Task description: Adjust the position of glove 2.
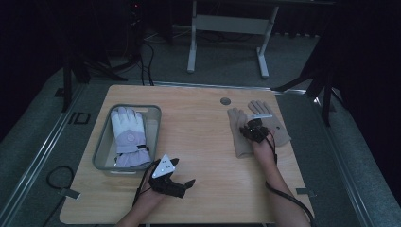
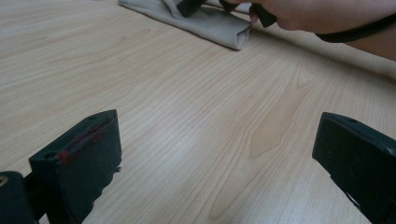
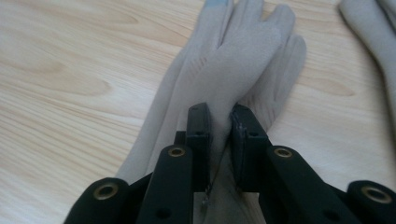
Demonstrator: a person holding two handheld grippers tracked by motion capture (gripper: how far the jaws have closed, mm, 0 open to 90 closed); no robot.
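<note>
Nearest me, at the table's (image 1: 198, 142) front edge, my left gripper (image 1: 182, 185) rests with its fingers spread wide, holding nothing. Farther out on the right, my right gripper (image 3: 219, 140) has its fingers pinched on a fold of the nearer beige glove (image 3: 233, 70), its mate (image 1: 272, 123) lying just beyond. Far left, the basket (image 1: 101, 151) holds a white ski glove (image 1: 127, 137). I judge lifting comes next, cleanly.

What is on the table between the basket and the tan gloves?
Nothing. In the high view, just bare wooden table lies between the grey basket and the tan gloves.
</note>
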